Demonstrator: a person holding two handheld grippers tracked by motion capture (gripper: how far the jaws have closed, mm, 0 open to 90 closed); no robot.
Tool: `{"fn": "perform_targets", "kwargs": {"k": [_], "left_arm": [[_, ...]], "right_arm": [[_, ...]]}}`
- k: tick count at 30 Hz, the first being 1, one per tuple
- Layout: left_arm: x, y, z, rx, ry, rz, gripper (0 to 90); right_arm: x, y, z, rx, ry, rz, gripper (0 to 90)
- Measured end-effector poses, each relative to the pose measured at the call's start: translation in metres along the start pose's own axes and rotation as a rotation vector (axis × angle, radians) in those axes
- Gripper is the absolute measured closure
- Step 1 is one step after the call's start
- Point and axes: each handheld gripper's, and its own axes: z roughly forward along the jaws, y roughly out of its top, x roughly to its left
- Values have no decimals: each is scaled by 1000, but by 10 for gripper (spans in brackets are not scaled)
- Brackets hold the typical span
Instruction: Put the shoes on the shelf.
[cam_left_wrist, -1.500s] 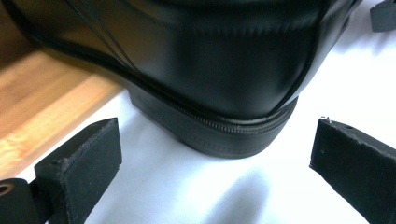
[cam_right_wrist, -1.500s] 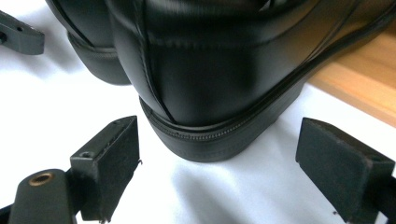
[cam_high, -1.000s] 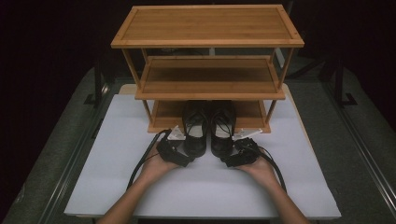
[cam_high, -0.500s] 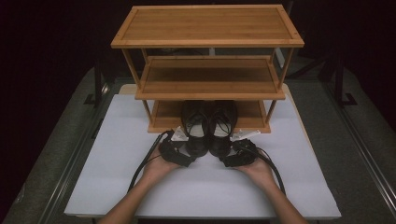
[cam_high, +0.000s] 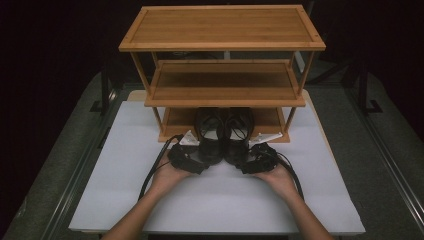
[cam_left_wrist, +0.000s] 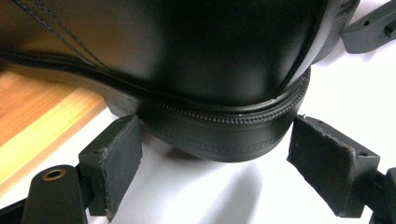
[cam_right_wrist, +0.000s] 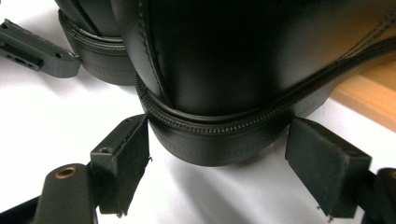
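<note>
A bamboo rack (cam_high: 222, 30) is standing at the top centre of the high view on a white table (cam_high: 100, 190). A pair of black shoes is sitting on its bottom shelf (cam_high: 175, 122), heels jutting toward the bottom of the frame.

The left gripper (cam_high: 186, 159) is reaching for the left shoe (cam_high: 210, 135), the right gripper (cam_high: 259, 160) for the right shoe (cam_high: 238, 134). Both sets of jaws have just been closing.

In each gripper view the heel is lying between spread pads (cam_left_wrist: 122, 161). The left pad is touching or nearly touching the heel; the right pad is standing apart.

Best approach, probably: centre each heel, close evenly, then draw both shoes out level.
</note>
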Motion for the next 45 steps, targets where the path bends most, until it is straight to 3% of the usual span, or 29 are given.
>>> {"fn": "perform_targets", "kwargs": {"k": [10, 18, 24, 27, 33, 40, 45], "left_arm": [[13, 12, -2, -50, 1, -35, 184], [27, 20, 4, -36, 8, -28, 185], [36, 25, 15, -12, 39, -12, 185], [40, 25, 21, -15, 48, -30, 185], [49, 27, 31, -12, 67, -20, 186], [55, 34, 40, -16, 84, -44, 186], [60, 35, 47, 3, 95, -33, 186]], "right_arm": [[-12, 15, -1, -36, 15, 27, 218], [-21, 26, 6, -46, 0, 34, 218], [-27, 30, 18, -39, -30, 37, 218], [-30, 33, 23, -44, -44, 32, 219], [-36, 39, 32, -45, -77, 20, 218], [-45, 42, 41, -55, -97, 35, 218], [-49, 43, 46, -51, -102, 37, 217]]}}
